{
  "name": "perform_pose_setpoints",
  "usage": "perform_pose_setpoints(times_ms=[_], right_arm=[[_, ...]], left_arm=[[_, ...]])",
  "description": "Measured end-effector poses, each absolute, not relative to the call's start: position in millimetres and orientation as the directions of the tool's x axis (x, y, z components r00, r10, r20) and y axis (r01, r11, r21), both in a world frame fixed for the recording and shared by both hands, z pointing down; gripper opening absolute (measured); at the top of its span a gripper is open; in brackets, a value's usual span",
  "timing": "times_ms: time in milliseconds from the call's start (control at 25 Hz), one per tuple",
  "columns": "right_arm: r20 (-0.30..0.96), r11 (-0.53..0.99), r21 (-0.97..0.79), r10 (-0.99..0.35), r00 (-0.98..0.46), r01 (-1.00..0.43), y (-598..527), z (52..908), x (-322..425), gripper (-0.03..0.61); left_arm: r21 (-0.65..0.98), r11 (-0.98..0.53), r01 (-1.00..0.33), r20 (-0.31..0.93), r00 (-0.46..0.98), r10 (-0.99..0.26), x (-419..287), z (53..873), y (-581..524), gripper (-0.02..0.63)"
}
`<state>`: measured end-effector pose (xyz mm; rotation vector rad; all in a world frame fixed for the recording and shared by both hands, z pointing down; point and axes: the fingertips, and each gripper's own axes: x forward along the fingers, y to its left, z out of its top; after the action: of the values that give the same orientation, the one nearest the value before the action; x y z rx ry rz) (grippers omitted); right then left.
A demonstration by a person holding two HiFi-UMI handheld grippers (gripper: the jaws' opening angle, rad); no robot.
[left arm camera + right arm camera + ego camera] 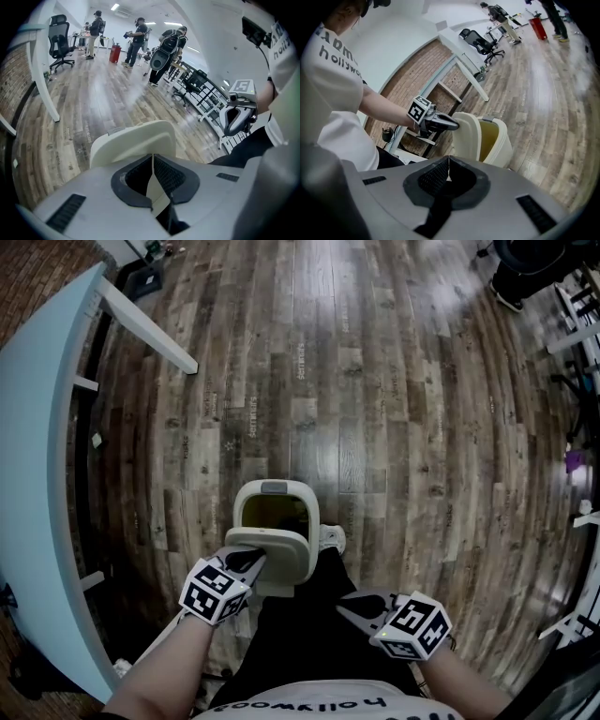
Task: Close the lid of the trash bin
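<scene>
Up against left fingers (135, 177), lid (136, 139)

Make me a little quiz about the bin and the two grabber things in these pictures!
1. True or false: the lid of the cream plastic trash bin lies shut flat on it.
2. Fill in: the jaws of the right gripper are ____, with nothing between them.
3. Which touches the lid? A) the left gripper B) the right gripper C) neither

Key: 1 false, the lid stands open; 2 shut; 3 A.
</scene>
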<state>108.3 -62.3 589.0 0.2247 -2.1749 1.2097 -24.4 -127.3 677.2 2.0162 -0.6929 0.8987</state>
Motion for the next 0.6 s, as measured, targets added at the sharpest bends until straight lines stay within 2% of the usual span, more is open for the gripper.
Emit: perform_pose_setpoints(times_ms=[600], right_arm=[[0.604, 0.538, -0.712, 0.141, -0.785, -0.451, -98.4, 620.9, 132.7, 0.009]], left_arm=[[0.452, -0.468, -0.759, 0.817, 0.563, -0.125, -11.3, 729.4, -167.6, 0.020]])
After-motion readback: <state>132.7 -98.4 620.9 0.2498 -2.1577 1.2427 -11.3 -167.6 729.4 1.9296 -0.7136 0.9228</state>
